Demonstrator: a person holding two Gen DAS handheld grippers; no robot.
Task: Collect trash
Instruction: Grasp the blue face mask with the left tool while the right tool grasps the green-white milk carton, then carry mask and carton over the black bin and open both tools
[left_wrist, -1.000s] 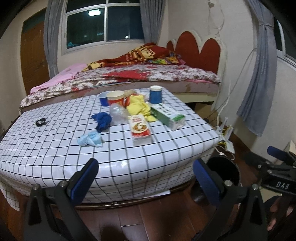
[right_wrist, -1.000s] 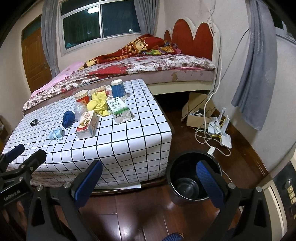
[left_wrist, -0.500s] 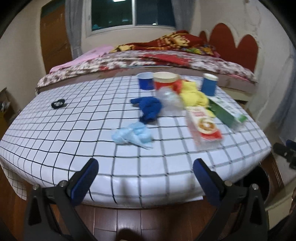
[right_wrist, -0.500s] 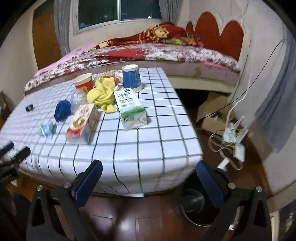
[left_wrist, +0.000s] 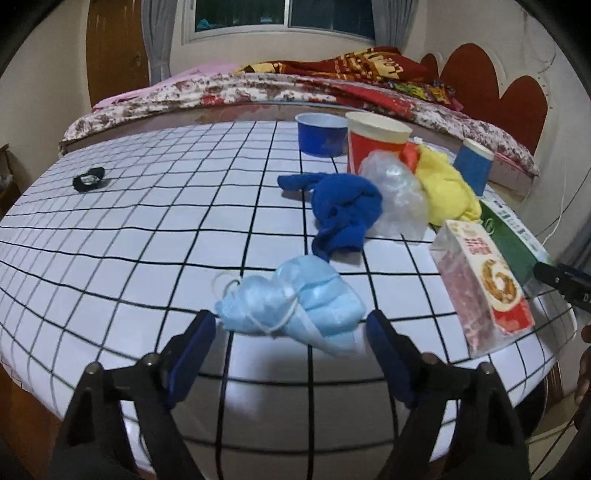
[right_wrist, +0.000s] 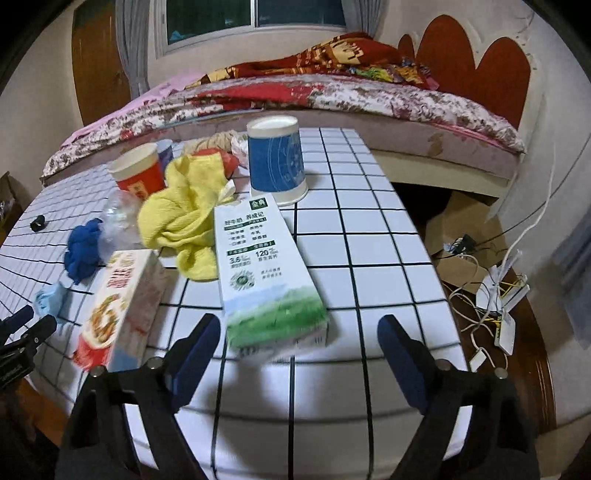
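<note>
Blue-padded, the left gripper (left_wrist: 290, 332) gapes wide just short of one crumpled face mask (left_wrist: 291, 304) near the table (left_wrist: 147, 236) edge. The right gripper (right_wrist: 297, 339), equally wide, faces one milk carton (right_wrist: 260, 266). Also there: three cups, two cloths, one snack box (left_wrist: 480, 284).

Table (left_wrist: 155, 236) covered in white cloth with black grid. Small black object (left_wrist: 88, 179) lies on it near the far left edge, well apart from other items. Behind the table: bed (right_wrist: 369, 96) with floral cover, red patterned blanket (right_wrist: 332, 59), red scalloped headboard (right_wrist: 480, 55). Window (left_wrist: 277, 14), wooden door (left_wrist: 114, 48). On the floor at right, tangled white cables (right_wrist: 491, 295) beside a cardboard box (right_wrist: 454, 236).
</note>
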